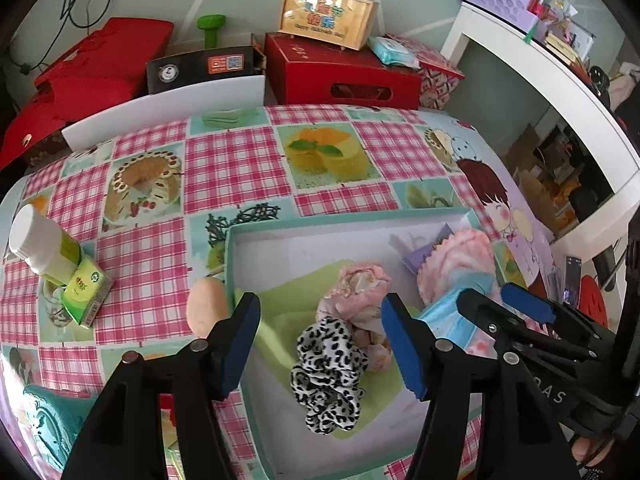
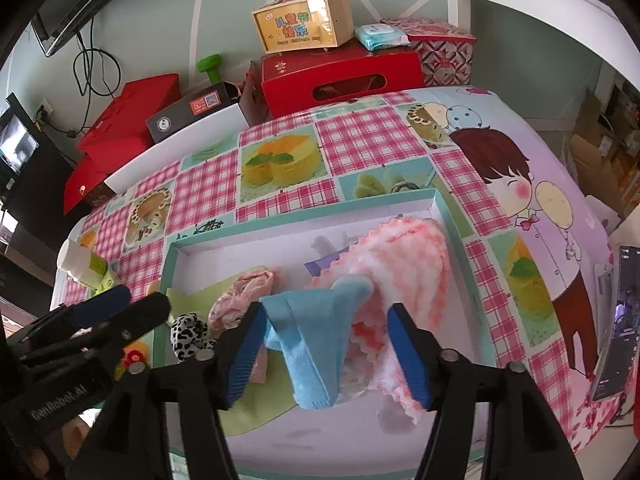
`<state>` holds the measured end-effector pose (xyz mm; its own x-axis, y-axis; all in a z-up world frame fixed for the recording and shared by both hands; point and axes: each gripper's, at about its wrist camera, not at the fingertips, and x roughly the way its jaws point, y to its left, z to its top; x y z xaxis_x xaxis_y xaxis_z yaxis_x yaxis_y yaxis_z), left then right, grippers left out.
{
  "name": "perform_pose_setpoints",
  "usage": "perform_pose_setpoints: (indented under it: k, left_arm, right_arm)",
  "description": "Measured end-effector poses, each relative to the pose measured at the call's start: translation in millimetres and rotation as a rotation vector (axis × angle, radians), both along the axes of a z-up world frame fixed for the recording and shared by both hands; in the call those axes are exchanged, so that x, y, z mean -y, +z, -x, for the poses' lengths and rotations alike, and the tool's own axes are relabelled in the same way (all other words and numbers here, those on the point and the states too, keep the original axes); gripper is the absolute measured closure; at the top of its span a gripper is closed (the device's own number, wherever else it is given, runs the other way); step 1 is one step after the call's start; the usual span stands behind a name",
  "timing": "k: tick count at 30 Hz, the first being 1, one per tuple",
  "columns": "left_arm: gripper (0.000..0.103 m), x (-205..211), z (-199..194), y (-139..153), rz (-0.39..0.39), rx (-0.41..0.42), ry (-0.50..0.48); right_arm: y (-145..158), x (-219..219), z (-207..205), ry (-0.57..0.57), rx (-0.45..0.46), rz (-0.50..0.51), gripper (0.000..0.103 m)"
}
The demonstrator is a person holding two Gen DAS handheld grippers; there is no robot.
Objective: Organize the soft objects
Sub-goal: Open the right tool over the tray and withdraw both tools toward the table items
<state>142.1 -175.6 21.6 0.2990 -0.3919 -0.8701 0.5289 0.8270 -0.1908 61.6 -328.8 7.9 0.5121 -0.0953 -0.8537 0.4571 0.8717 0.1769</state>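
A shallow teal-rimmed box (image 1: pixel 348 216) (image 2: pixel 304 210) lies on the table. In it are a green cloth (image 1: pixel 292 292), a leopard-print scrunchie (image 1: pixel 328 376) (image 2: pixel 188 334), a pink floral scrunchie (image 1: pixel 360 292) (image 2: pixel 244 292), a pink-white fluffy cloth (image 1: pixel 456 264) (image 2: pixel 408 264) and a blue cloth (image 1: pixel 448 320) (image 2: pixel 316 340). My left gripper (image 1: pixel 320 344) is open above the scrunchies. My right gripper (image 2: pixel 324 344) is open with the blue cloth between its jaws, not pinched; it also shows in the left wrist view (image 1: pixel 504 304).
A peach soft ball (image 1: pixel 206 304) sits just left of the box. A white bottle (image 1: pixel 36 240) and a green carton (image 1: pixel 86 292) stand at the table's left. Red boxes (image 1: pixel 340 72) and a wooden case (image 1: pixel 328 16) line the back. A phone (image 2: pixel 616 320) lies at the right edge.
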Motion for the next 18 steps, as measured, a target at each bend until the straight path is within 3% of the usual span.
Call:
perform_pose_setpoints:
  k: [7,13,14,16,18]
  left_arm:
    - [0.038,-7,-7,-6,-0.011,-0.013,0.036]
    - [0.037,-12,-12,-10,-0.040,0.002,0.074]
    - [0.035,-14,-14,-11,-0.034,0.001,0.085]
    - [0.011,-19,-18,-12,-0.020,-0.004,0.109]
    - [0.011,-27,-23,-13,-0.003,-0.002,0.142]
  right_arm:
    - [-3,1,-1,-0.006,-0.014,0.009,0.024]
    - [-4,3,-1,-0.014,-0.017,0.040,0.011]
    - [-4,3,-1,-0.014,-0.017,0.046,0.008]
    - [-4,3,-1,-0.012,-0.012,0.052,0.001]
    - [-4,3,-2,-0.011,-0.007,0.056,0.000]
